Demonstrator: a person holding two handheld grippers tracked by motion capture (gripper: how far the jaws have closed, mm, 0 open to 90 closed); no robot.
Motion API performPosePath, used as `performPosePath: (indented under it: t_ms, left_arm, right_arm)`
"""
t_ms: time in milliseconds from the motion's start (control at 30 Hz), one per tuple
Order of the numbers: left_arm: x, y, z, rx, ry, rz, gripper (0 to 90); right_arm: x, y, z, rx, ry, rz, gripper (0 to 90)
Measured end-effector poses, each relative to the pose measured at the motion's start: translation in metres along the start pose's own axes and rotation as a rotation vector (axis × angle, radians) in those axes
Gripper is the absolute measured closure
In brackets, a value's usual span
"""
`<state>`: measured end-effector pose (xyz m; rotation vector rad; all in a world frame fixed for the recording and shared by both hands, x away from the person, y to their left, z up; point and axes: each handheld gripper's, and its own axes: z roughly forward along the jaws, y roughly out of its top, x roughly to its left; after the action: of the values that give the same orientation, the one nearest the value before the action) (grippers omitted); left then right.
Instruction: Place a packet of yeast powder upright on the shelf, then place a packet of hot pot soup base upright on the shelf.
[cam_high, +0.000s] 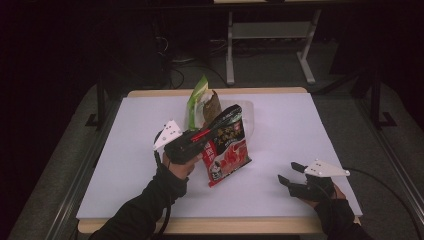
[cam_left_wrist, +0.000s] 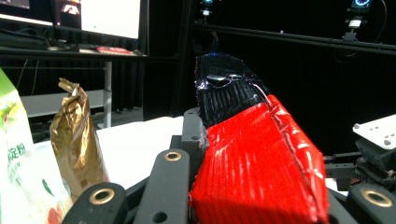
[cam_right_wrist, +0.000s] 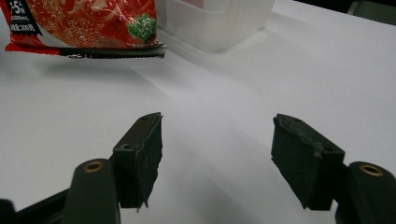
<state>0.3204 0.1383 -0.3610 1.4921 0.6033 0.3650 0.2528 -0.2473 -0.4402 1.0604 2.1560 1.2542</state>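
Red pouch (cam_high: 227, 150) clamped in left tongs (cam_high: 200, 136), off tabletop (cam_high: 125, 145), long axis slanting up-away twd clear bin (cam_high: 250, 120) just behind. Right tongs (cam_high: 290, 172) agape, nothing held, resting well right; left hand nearer bin.

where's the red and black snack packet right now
In the high view the red and black snack packet sits left of centre, clamped in the left tongs and lifted above the white table, just in front of the clear plastic tub.
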Motion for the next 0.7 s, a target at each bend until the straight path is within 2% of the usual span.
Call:
performPosePath:
  t_ms: [100, 367, 600, 700]
  left_arm:
    - [0.001, 0.004, 0.001, -0.01, 0.018, 0.0, 77.0]
    - [-0.003, 0.012, 0.008, -0.032, 0.054, 0.003, 76.8]
    - [-0.007, 0.022, 0.017, -0.036, 0.076, 0.022, 76.7]
    - [-0.01, 0.03, 0.02, -0.041, 0.085, 0.049, 76.8]
  right_arm:
    - [0.0, 0.0, -0.001, 0.004, -0.014, 0.007, 33.9]
    - [0.0, 0.001, -0.002, 0.0, -0.012, 0.007, 33.8]
    - [0.001, 0.001, -0.005, -0.017, -0.023, 0.014, 33.1]
    - [0.001, 0.0, -0.008, -0.031, -0.029, 0.012, 33.1]
